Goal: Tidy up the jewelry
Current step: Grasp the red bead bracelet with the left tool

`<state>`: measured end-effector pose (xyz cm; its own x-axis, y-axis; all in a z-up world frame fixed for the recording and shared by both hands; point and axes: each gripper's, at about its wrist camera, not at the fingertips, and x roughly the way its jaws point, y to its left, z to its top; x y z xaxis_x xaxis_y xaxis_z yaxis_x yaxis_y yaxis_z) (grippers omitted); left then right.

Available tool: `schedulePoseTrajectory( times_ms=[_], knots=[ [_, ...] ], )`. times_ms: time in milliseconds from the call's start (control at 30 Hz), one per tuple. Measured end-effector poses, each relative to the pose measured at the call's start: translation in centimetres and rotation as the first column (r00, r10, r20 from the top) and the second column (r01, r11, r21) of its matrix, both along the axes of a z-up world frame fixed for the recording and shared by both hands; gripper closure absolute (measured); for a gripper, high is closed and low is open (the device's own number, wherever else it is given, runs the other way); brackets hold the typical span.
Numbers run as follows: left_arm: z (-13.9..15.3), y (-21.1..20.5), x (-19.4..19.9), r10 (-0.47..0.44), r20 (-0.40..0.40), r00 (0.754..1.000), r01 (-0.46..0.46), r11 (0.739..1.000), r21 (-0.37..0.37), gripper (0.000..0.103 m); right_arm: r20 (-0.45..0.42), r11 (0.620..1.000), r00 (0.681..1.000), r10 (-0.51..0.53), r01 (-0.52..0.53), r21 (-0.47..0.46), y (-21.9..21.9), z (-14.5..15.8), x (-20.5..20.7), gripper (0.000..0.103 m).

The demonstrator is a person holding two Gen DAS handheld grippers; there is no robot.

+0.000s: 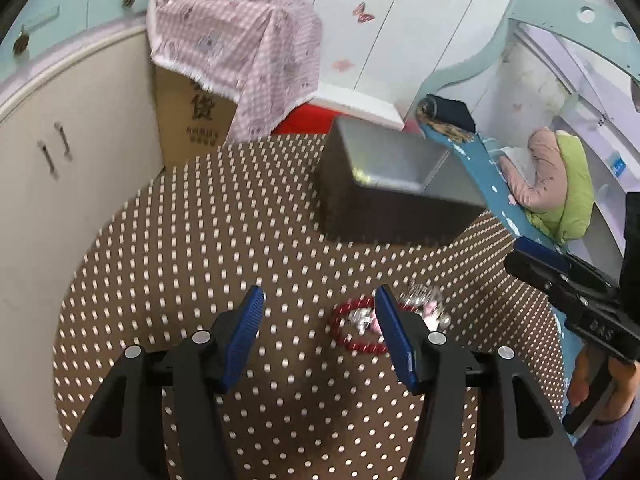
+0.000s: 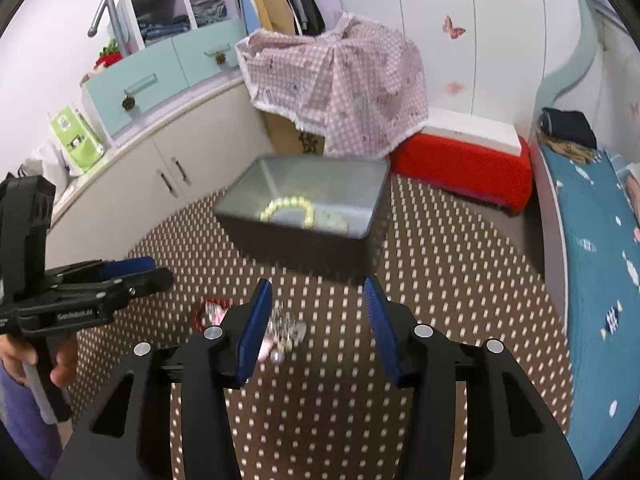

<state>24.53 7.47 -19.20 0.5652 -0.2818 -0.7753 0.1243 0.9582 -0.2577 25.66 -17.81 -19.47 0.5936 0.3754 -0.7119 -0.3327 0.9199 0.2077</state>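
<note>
Jewelry lies on the brown polka-dot tablecloth (image 1: 180, 248): at left a red bead bracelet (image 1: 352, 328) just beside the left gripper (image 1: 318, 334), whose blue pads stand apart over bare cloth with nothing between them. Next, touching the bracelet, a blurred heap of clear and pink trinkets (image 2: 282, 334) sits just beside the left pad of the right gripper (image 2: 318, 330), also spread and empty. Farther back, the grey metal tin (image 2: 240, 204) holds a pale yellow-green bead bracelet (image 2: 286, 210).
</note>
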Motion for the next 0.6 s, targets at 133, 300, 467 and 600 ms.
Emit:
schedulePoseTrajectory(
  times_ms=[133,300,467,600],
  knots=[
    [-1.2,-0.6,-0.4,0.022,-0.02,1.0,-0.022,1.0,0.012,0.047,-0.038,1.0,0.999,0.008,-0.008,0.004,0.2,-1.7,-0.7,0.055],
    [-1.6,-2.4,-0.8,-0.002,-0.021,1.0,0.003,0.997,0.078,0.049,-0.067,1.0,0.998,0.009,-0.008,0.011,0.0,-3.0,-1.1,0.055],
    [-2.5,-3.0,-0.6,0.003,-0.042,0.999,0.001,0.994,0.107,0.049,-0.068,1.0,0.998,0.008,-0.006,0.021,-0.3,-3.3,-1.1,0.051],
    [-2.6,-3.5,-0.3,0.009,-0.033,0.999,-0.004,0.988,0.154,0.057,-0.07,1.0,0.998,0.009,-0.007,0.025,-0.4,-3.6,-1.0,0.051]
  ],
)
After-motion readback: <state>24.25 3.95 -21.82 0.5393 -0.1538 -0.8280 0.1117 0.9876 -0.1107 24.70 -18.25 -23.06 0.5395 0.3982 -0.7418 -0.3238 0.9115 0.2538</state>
